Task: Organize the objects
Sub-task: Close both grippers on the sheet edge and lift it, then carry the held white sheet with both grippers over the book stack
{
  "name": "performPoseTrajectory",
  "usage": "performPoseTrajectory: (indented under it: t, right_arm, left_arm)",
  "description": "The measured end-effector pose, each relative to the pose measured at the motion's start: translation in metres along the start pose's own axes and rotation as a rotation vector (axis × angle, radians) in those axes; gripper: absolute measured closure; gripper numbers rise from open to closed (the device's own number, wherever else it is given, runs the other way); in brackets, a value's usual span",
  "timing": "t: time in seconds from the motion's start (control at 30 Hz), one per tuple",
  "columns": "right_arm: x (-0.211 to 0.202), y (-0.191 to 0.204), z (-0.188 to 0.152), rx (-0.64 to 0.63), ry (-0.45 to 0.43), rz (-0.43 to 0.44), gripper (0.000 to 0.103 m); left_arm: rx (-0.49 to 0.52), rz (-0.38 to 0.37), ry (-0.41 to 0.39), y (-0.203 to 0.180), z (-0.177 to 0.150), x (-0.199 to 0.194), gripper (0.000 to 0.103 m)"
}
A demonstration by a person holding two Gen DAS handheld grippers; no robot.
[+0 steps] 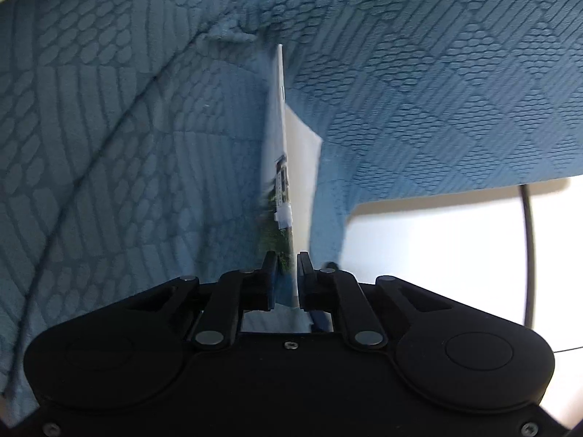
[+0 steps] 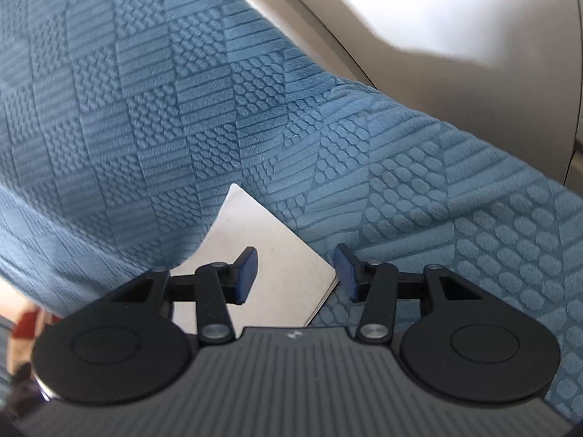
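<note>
My left gripper (image 1: 287,267) is shut on a thin printed booklet (image 1: 280,167), seen edge-on, with a photo cover on its left side and a white page (image 1: 302,153) on its right. The booklet points up into the crease of a blue textured sofa (image 1: 109,127). My right gripper (image 2: 294,273) is open and empty. It hovers just above a flat white-grey card or booklet (image 2: 269,251) that lies on the blue sofa cushion (image 2: 145,91), partly tucked under a fold of the fabric.
A white floor or wall (image 1: 437,240) and a dark cable (image 1: 528,255) show to the right of the sofa in the left wrist view. A beige wall (image 2: 455,18) lies beyond the sofa in the right wrist view. A red patterned item (image 2: 25,327) sits at the lower left.
</note>
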State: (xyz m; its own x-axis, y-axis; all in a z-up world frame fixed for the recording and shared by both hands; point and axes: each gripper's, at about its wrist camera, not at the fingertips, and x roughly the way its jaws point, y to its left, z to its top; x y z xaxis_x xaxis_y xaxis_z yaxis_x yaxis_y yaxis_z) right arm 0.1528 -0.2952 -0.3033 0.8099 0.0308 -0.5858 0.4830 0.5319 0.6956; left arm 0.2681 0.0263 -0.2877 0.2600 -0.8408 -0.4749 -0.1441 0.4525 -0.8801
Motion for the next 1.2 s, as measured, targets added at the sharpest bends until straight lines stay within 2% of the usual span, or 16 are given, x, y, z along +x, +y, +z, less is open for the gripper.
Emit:
performPoseTrajectory:
  t: [0.13,0.23,0.43,0.5,0.53,0.57,0.67,0.77,0.9,1.03,1.1,1.2]
  right_arm:
    - [-0.001,-0.004,0.003,0.057,0.013,0.018,0.054]
    - [-0.005,-0.006,0.004,0.1,0.028,0.024,0.052]
    - [-0.027,-0.001,-0.005,0.154,0.034,0.115,0.05]
    - [-0.033,-0.003,-0.008,0.195,0.066,0.151,0.044]
    - [-0.036,-0.004,-0.011,0.213,0.083,0.17,0.031]
    - [-0.038,-0.003,-0.015,0.22,0.103,0.197,0.022]
    - [-0.033,-0.001,-0.027,0.242,0.191,0.281,0.022]
    - [-0.024,-0.001,-0.036,0.267,0.242,0.282,0.022]
    - [-0.014,-0.003,-0.037,0.299,0.229,0.282,0.022]
    - [-0.014,-0.004,-0.035,0.334,0.192,0.277,0.023]
    - [-0.014,-0.004,-0.035,0.353,0.185,0.274,0.032]
    - [-0.016,-0.001,-0.035,0.324,0.17,0.261,0.059]
  left_arm:
    - [-0.02,0.024,0.009,0.007,-0.001,0.001,0.101]
    - [-0.004,-0.001,0.006,0.006,-0.002,-0.004,0.101]
    - [0.048,-0.004,-0.006,-0.007,-0.005,-0.009,0.101]
    - [0.052,0.0,-0.006,-0.01,-0.005,-0.01,0.102]
    - [0.053,0.012,-0.006,-0.011,-0.005,-0.01,0.102]
    - [0.052,0.017,-0.007,-0.013,-0.006,-0.011,0.102]
    - [0.055,-0.001,-0.008,-0.02,-0.006,-0.014,0.102]
    - [0.064,-0.012,-0.006,-0.025,-0.007,-0.019,0.102]
    - [0.102,0.015,0.001,-0.033,-0.012,-0.027,0.102]
    - [0.123,0.022,0.011,-0.037,-0.014,-0.037,0.102]
    - [0.126,0.015,0.018,-0.037,-0.015,-0.042,0.102]
    - [0.125,0.004,0.022,-0.033,-0.014,-0.049,0.101]
